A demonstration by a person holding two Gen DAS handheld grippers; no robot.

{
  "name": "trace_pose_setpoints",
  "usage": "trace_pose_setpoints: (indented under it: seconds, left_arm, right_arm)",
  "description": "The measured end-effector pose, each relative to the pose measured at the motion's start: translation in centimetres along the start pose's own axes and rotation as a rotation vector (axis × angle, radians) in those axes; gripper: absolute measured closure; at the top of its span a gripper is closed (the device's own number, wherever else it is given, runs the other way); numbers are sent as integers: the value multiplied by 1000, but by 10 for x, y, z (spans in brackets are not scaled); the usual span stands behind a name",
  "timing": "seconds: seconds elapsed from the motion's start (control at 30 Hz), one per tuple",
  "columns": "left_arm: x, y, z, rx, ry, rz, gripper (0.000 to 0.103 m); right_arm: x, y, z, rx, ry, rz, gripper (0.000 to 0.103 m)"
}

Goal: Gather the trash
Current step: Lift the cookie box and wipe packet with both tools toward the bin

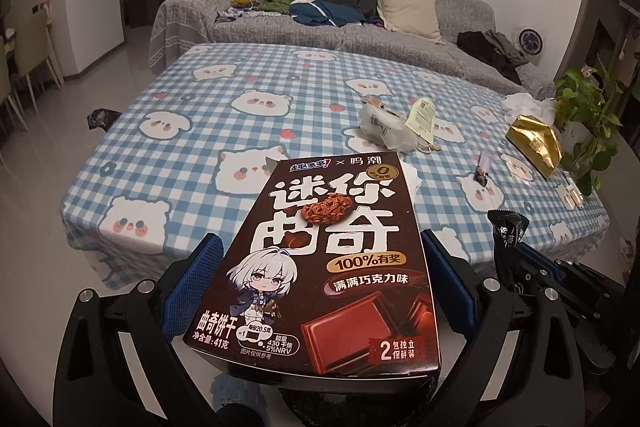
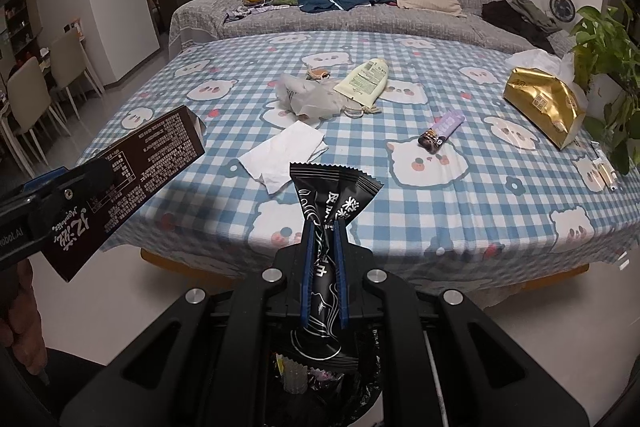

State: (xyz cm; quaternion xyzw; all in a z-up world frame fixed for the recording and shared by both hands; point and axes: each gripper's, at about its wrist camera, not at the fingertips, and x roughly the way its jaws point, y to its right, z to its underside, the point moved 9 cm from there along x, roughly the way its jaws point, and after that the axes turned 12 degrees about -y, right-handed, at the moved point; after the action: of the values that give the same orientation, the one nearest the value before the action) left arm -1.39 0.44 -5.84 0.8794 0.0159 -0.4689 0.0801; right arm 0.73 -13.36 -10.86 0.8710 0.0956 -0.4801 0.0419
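The bin (image 2: 320,379), lined with a black bag, sits directly below the right gripper (image 2: 323,267), off the worktop's near edge. Its jaws are clenched on a black wrapper (image 2: 332,199), long axis along the fingers. The left gripper (image 1: 320,291) clamps a cookie box (image 1: 332,267) beside it, equally near, I judge.

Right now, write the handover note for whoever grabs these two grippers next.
Left gripper: shut on the brown cookie box, held off the table's near edge.
Right gripper: shut on the black wrapper, held above the bin, which has a black liner and already holds some trash.
Neither held item is dropped yet.
Still on the table: white tissue, crumpled clear bag, cream pouch, purple snack wrapper.
The gold tissue pack near the plant may not be trash.
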Motion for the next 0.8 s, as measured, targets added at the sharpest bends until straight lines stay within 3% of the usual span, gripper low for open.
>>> trace_pose_setpoints:
  seconds: [0.4, 0.8]
  left_arm:
    - [-15, -14, 52, -15, -4, -18, 9]
    - [4, -41, 94, -42, -52, -42, 9]
  right_arm:
    - [-11, -16, 32, -12, -1, -18, 93]
    - [0, -28, 65, -6, -39, -29, 93]
